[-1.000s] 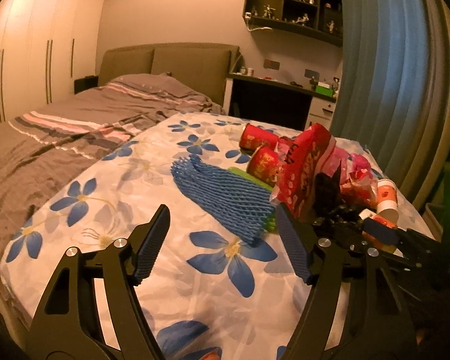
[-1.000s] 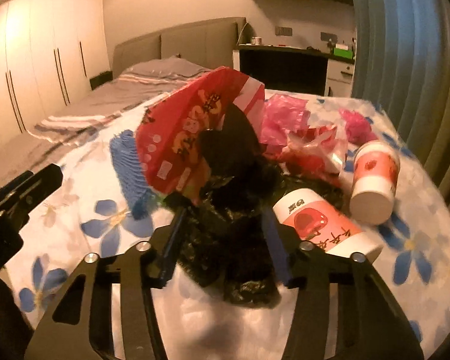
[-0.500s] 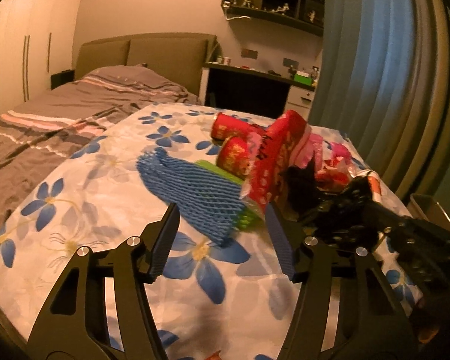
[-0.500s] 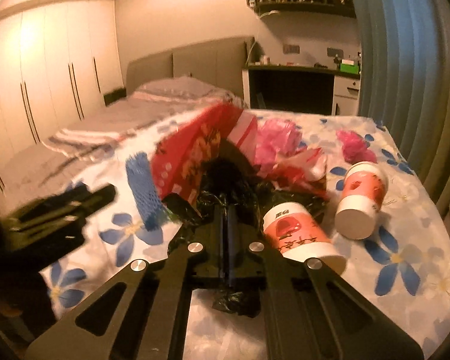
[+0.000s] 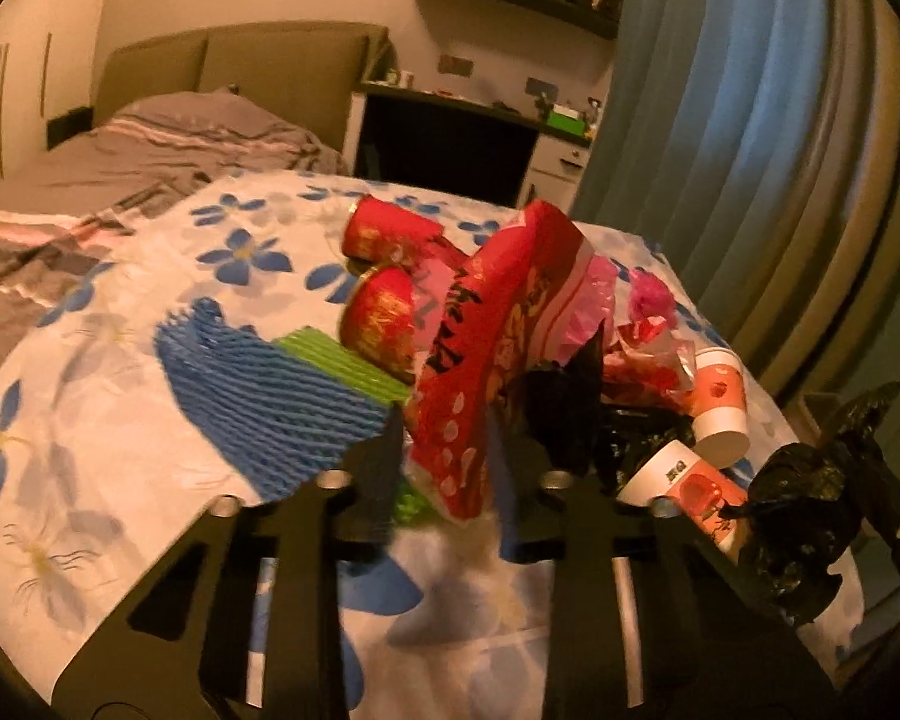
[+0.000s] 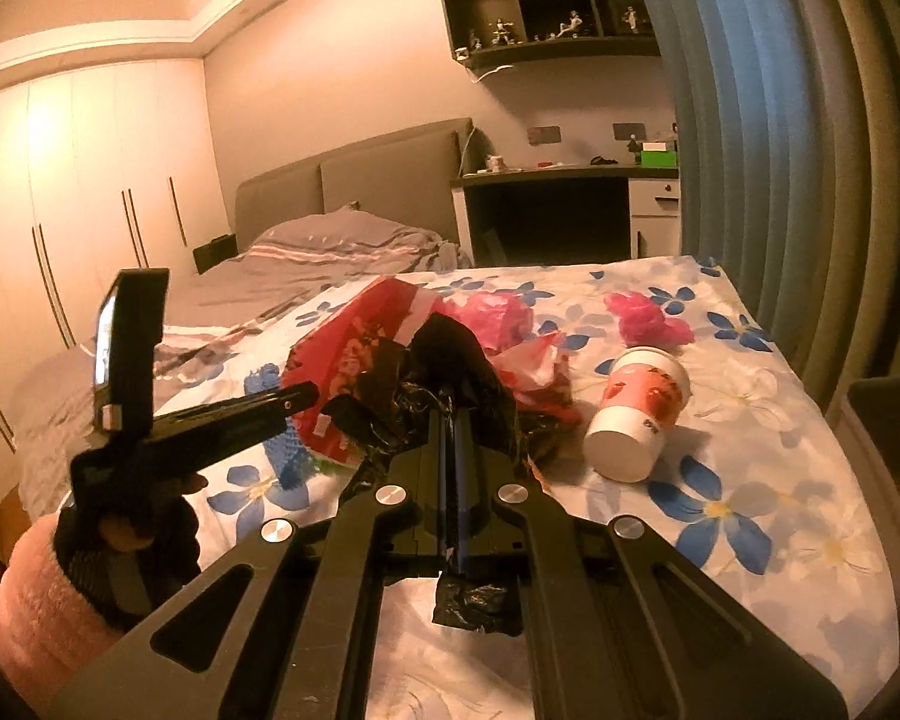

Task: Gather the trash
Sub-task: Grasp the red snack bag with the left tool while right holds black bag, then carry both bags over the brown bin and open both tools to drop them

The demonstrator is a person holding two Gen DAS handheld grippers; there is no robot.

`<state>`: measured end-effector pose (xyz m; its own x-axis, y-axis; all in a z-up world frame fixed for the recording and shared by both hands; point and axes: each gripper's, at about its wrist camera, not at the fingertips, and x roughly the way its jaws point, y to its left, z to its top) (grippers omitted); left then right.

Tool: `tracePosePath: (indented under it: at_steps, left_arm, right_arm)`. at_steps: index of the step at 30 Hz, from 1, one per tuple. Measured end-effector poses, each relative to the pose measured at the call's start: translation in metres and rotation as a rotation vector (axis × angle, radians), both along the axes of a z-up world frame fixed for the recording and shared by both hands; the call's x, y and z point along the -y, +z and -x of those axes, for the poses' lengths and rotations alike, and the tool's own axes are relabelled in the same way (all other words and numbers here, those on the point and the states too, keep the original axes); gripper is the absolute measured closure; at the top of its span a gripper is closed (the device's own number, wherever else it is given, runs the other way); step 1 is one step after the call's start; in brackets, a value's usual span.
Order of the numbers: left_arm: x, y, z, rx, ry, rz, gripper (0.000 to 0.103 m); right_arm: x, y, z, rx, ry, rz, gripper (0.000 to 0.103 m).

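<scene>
Trash lies on a flowered bedsheet (image 5: 120, 480). My left gripper (image 5: 444, 444) has its jaws close around the lower edge of a red snack bag (image 5: 486, 360); the frame is blurred, so contact is unclear. My right gripper (image 6: 453, 414) is shut on a black plastic bag (image 6: 444, 354) and holds it lifted; the bag also shows in the left wrist view (image 5: 792, 516). Blue foam netting (image 5: 258, 384), green netting (image 5: 342, 360), two red cans (image 5: 384, 324), pink wrappers (image 6: 648, 315) and two paper cups (image 6: 636, 414) (image 5: 684, 486) lie around.
A grey duvet (image 6: 306, 264) covers the far bed. A desk (image 6: 558, 204) and wall shelf (image 6: 546, 0) stand behind. Blue curtains (image 6: 780, 150) hang on the right, wardrobes (image 6: 60, 210) on the left.
My right gripper closed on the black bag and lifted it. My left gripper moved right to the red snack bag and its jaws narrowed around it.
</scene>
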<state>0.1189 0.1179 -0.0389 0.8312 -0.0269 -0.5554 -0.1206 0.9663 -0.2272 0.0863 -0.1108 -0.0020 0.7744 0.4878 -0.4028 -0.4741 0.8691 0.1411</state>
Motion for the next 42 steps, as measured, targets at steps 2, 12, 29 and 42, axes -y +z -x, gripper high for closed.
tracePosePath:
  at_steps: [2, 12, 29, 42]
  left_arm:
    - [0.002, 0.0, 0.0, 0.003, -0.008, 0.01, 0.098]
    - [0.014, 0.049, 0.047, 0.172, -0.01, -0.008, 0.103]
    - [0.133, 0.09, 0.078, 0.318, -0.229, -0.104, 0.103]
    - [0.255, 0.079, 0.039, 0.296, -0.439, -0.086, 0.103]
  right_arm:
    - [0.004, 0.001, 0.0, 0.0, -0.007, -0.005, 0.1]
    - [0.027, 0.01, 0.009, 0.029, -0.053, -0.042, 0.1]
    - [0.109, 0.033, 0.032, 0.129, -0.271, -0.074, 0.1]
    - [0.208, 0.039, 0.037, 0.2, -0.518, -0.024, 0.1]
